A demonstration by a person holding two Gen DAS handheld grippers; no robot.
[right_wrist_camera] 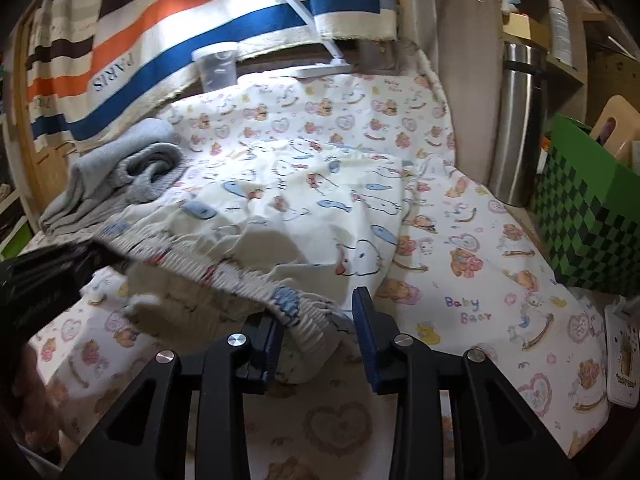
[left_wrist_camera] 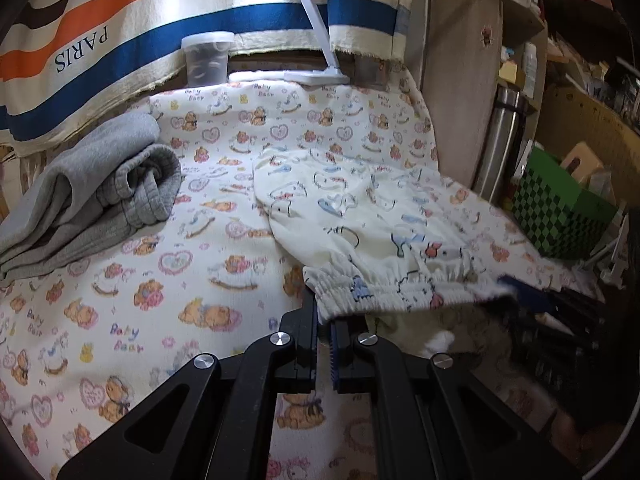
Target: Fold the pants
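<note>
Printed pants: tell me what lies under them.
The printed pants lie on the Baby Bear sheet. Under the lifted waistband, pale fabric shows; anything beneath the rest is covered.

left claw (left_wrist_camera: 325, 322) pinching pants (left_wrist_camera: 360, 216) waistband

I count one pair of cream printed pants (left_wrist_camera: 360, 208) on the surface (left_wrist_camera: 160, 280), and one grey garment (left_wrist_camera: 92, 188) left of them. Behind the pants stand one clear lidded jar (left_wrist_camera: 208, 58) and one white lamp (left_wrist_camera: 316, 40); right of them, one steel flask (right_wrist_camera: 518, 128) and one green checked box (right_wrist_camera: 588, 216). I hold two tools.
</note>
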